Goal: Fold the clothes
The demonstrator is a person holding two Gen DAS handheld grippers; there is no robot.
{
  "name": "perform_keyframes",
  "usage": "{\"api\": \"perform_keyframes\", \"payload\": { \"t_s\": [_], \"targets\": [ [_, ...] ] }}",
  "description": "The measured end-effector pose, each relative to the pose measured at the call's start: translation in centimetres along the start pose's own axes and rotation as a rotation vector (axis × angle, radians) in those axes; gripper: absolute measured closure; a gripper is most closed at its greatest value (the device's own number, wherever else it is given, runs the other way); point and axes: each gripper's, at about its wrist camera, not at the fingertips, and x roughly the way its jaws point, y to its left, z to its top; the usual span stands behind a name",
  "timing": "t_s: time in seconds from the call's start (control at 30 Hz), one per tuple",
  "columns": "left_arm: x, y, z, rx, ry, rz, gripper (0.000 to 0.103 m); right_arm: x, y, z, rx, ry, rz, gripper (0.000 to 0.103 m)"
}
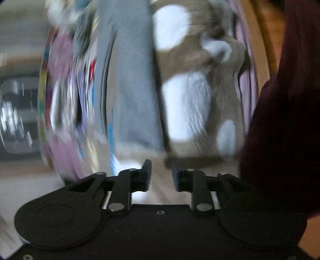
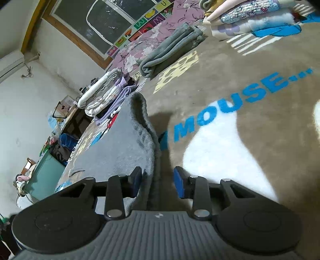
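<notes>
A grey garment lies on a brown blanket printed with blue "MOUSE" letters. Its thick folded edge runs up between the fingers of my right gripper, which is open; the left pad touches the cloth and the right pad stands apart from it. The left wrist view is heavily blurred. There the grey garment stretches ahead, and my left gripper is open with nothing between its fingers, just above the blanket.
A rolled grey-green towel lies further up the blanket. Folded stacks sit at the far left and top right. A teal cabinet stands beside the bed. A person's dark maroon sleeve fills the right of the left wrist view.
</notes>
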Motion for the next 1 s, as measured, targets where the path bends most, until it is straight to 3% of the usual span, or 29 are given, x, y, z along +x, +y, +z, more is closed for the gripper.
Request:
{"api": "perform_keyframes", "payload": {
  "t_s": [0.07, 0.13, 0.3, 0.37, 0.47, 0.63, 0.7, 0.77, 0.8, 0.87, 1.0],
  "targets": [
    [-0.9, 2.3, -0.6, -0.269, 0.032, -0.013, 0.054, 0.0, -0.1, 0.0, -0.001, -0.003, -0.001, 0.068],
    [-1.1, 5.3, -1.4, -0.577, 0.046, -0.050, 0.053, 0.0, 0.1, 0.0, -0.006, -0.009, -0.007, 0.068],
    [-0.5, 10.9, -4.4, -1.295, -0.032, -0.169, 0.048, -0.4, 0.2, 0.1, 0.010, -0.054, 0.023, 0.066],
    [0.7, 12.0, -4.6, -1.496, -0.055, -0.237, 0.048, -0.6, 0.4, 0.2, 0.010, -0.080, 0.040, 0.066],
    [3.2, 12.7, -5.5, -1.721, -0.086, -0.315, 0.048, -0.8, 0.7, 0.3, 0.007, -0.091, 0.068, 0.066],
    [6.5, 11.9, -5.0, -1.898, -0.045, -0.397, 0.053, -0.2, 1.2, -0.1, -0.037, -0.045, 0.049, 0.066],
    [7.5, 11.2, -4.1, -1.887, -0.043, -0.418, 0.095, 0.5, 1.4, -0.4, -0.071, -0.012, 0.003, 0.066],
    [7.2, 11.8, -2.1, -1.766, -0.038, -0.345, 0.103, 0.7, 1.9, -0.7, -0.116, 0.000, -0.028, 0.068],
    [6.2, 12.6, -1.8, -1.719, -0.089, -0.261, 0.103, 0.8, 2.1, -0.9, -0.140, 0.002, -0.041, 0.068],
    [3.4, 14.2, -2.7, -1.718, -0.215, -0.115, 0.103, 0.9, 2.6, -1.2, -0.188, 0.007, -0.067, 0.068],
    [2.6, 14.9, -3.1, -1.678, -0.182, -0.038, 0.102, 1.0, 3.1, -1.5, -0.244, 0.015, -0.099, 0.071]
  ]
}}
